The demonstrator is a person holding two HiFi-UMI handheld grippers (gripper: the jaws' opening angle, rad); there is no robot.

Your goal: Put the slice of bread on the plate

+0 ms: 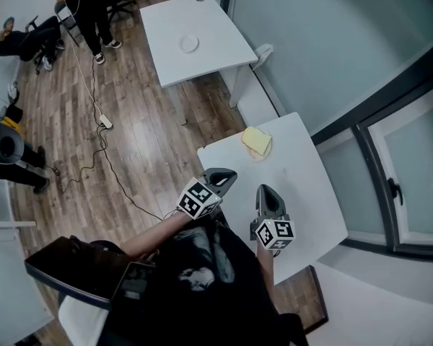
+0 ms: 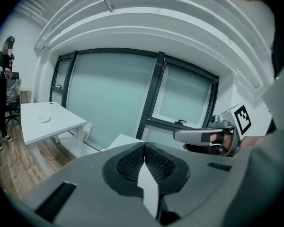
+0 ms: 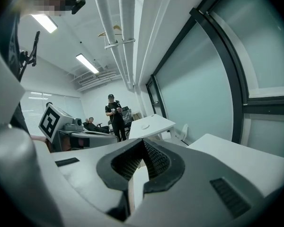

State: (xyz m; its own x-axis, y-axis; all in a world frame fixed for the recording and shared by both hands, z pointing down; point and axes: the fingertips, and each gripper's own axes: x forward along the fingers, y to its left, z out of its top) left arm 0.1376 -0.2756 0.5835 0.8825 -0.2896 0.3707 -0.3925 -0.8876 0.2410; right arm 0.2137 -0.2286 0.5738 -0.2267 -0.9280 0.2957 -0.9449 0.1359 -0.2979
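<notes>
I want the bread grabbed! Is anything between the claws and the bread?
No, nothing I can see. Only bare white table lies between the bread slice and the two shut, empty claws, the left claw and the right claw.

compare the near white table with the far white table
The near table holds a yellow slice of bread by its far edge; the far table holds a white plate near its middle. The near table is right below the person; the far table stands beyond it. Both are white, beside the glass wall.
</notes>
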